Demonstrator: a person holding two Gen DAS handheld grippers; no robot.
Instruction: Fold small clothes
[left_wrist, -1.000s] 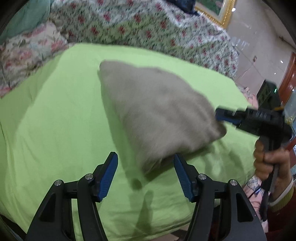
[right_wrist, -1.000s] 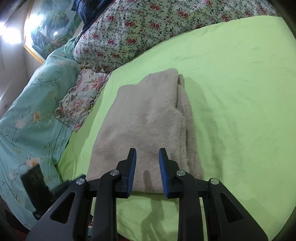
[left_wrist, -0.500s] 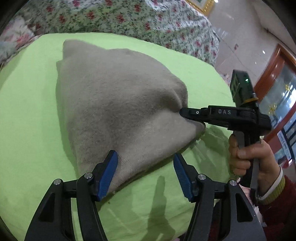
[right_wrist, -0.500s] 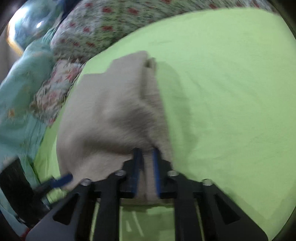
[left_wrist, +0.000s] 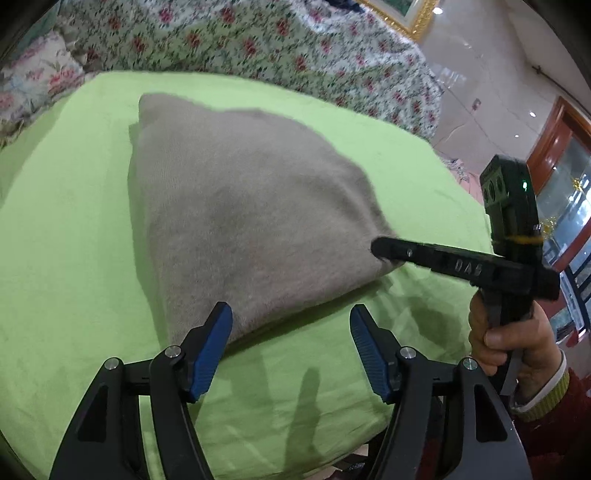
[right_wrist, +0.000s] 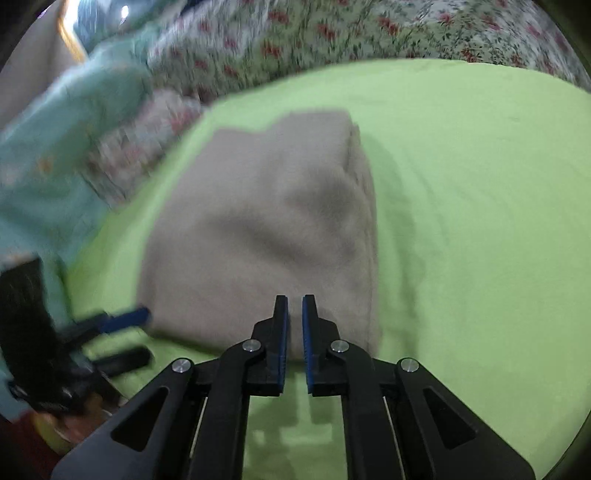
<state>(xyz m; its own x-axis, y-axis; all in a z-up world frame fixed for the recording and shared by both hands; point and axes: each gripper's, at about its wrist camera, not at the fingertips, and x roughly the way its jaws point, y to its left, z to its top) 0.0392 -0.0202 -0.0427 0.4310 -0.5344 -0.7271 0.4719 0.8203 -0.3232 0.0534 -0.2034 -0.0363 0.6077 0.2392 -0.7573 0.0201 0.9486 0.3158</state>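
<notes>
A beige knitted garment (left_wrist: 251, 221) lies folded on the green sheet (left_wrist: 74, 258); it also shows in the right wrist view (right_wrist: 266, 229). My left gripper (left_wrist: 291, 339) is open, its jaws wide apart at the garment's near edge, nothing between them. My right gripper (right_wrist: 294, 325) is shut on the garment's near right corner, with cloth pinched in the narrow gap between the pads. From the left wrist view the right gripper (left_wrist: 384, 249) reaches in from the right and bites that corner. The left gripper (right_wrist: 125, 332) shows blurred at the lower left of the right wrist view.
Floral bedding (left_wrist: 258, 40) piles up behind the green sheet. A teal quilt (right_wrist: 74, 122) lies to the left. The bed's front edge (left_wrist: 351, 450) is close below my left gripper. A tiled floor and a wooden door frame (left_wrist: 546, 147) lie to the right.
The right gripper closed from slightly open onto the garment's corner. The left gripper came up to the garment's near edge, then drew back a little, still open.
</notes>
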